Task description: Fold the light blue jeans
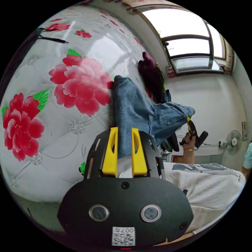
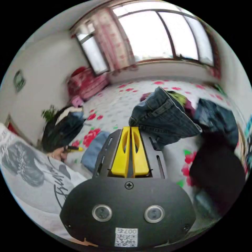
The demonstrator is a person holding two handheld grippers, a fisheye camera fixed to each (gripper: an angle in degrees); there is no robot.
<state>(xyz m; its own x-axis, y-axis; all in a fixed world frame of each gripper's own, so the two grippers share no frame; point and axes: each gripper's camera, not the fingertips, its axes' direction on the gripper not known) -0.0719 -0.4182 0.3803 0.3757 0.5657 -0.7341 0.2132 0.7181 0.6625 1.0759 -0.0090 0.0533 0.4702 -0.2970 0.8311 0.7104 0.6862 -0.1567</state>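
Jeans lifted, both claws pinching, hand raised

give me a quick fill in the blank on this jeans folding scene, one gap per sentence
1. The left gripper holds a leg of the light blue jeans between two jaws coloured ______.
2. The bed cover under the jeans is printed with red ______.
3. The right gripper pinches the jeans at the ______, where a belt loop shows.
4. A white ______ stands by the wall behind the person's hand.

Missing words: yellow; flowers; waistband; fan
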